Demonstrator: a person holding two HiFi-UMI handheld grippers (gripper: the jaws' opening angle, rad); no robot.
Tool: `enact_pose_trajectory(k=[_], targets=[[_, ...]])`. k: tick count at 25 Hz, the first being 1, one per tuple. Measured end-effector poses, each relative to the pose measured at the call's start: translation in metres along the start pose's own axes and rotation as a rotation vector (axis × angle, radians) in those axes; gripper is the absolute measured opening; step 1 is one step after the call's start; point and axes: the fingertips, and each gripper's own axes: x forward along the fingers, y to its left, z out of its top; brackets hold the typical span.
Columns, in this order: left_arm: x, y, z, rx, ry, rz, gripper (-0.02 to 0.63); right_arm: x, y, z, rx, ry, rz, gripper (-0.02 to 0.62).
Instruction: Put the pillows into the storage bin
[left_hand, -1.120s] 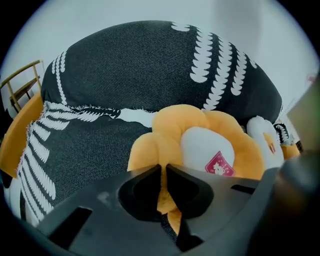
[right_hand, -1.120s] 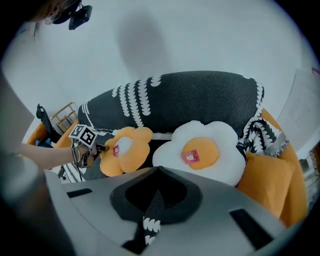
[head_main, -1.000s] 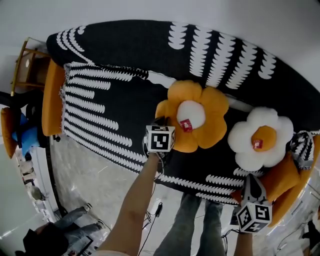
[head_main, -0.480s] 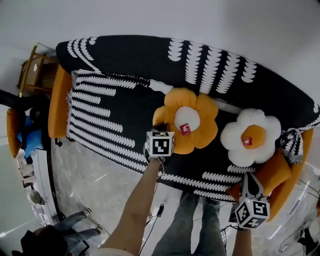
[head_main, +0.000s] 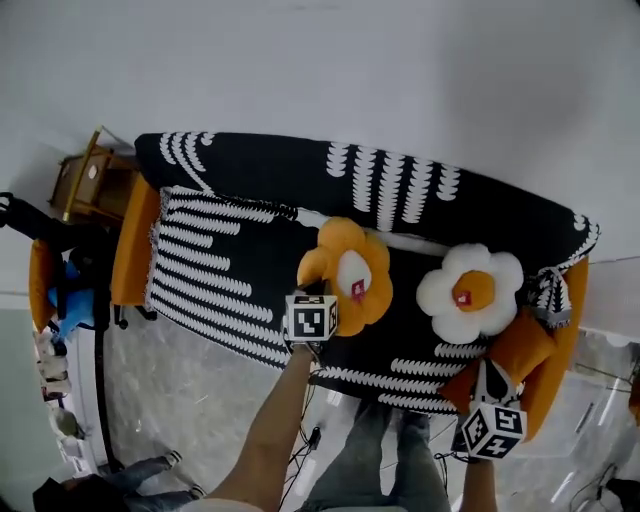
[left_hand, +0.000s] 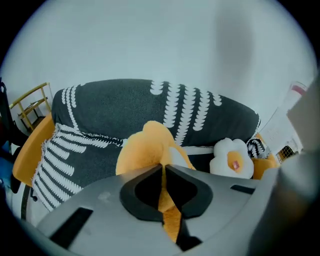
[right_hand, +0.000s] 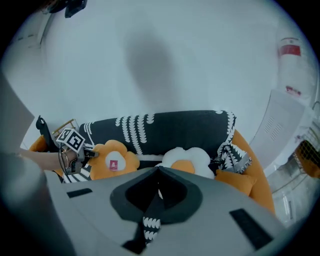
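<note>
While clamped in the left claw (left_hand: 164, 167), the orange pillow (left_hand: 145, 147) should be lifted slowly.
Patterned cloth (right_hand: 150, 222) is pinched in the right claw (right_hand: 158, 172).

Orange flower pillow (left_hand: 147, 147) is partly hidden behind the left tool (left_hand: 164, 170); patterned cloth (right_hand: 150, 225) is mostly hidden within the right tool (right_hand: 159, 172).

Sofa (head_main: 131, 240) across mid-frame, draped in a patterned throw (head_main: 215, 262); white flower pillow (head_main: 470, 292) and orange cushion (head_main: 521, 349) lie at its right end.
</note>
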Motion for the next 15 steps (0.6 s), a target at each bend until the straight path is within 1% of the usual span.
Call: enact_pose_trajectory(k=[3,7,11,15], targets=[[-0.033,-0.013,0.004,0.001,-0.003,-0.001,0.015,-0.021,-0.009,0.016,0.007,-0.046,-0.018,0.002],[-0.075,-0.027,0.012,-0.05,-0.029,-0.01,0.015,-0.048,-0.018,0.044,0.012,-0.127,-0.042,0.002],[-0.113,-0.049,0.023,-0.107,-0.079,-0.055,0.015,-0.07,-0.031,0.062,0.032,-0.188,-0.073,0.002],[-0.143,-0.077,0.034,-0.16,-0.137,-0.105,0.015,-0.094,-0.05,0.083,0.023,-0.238,-0.112,0.002]])
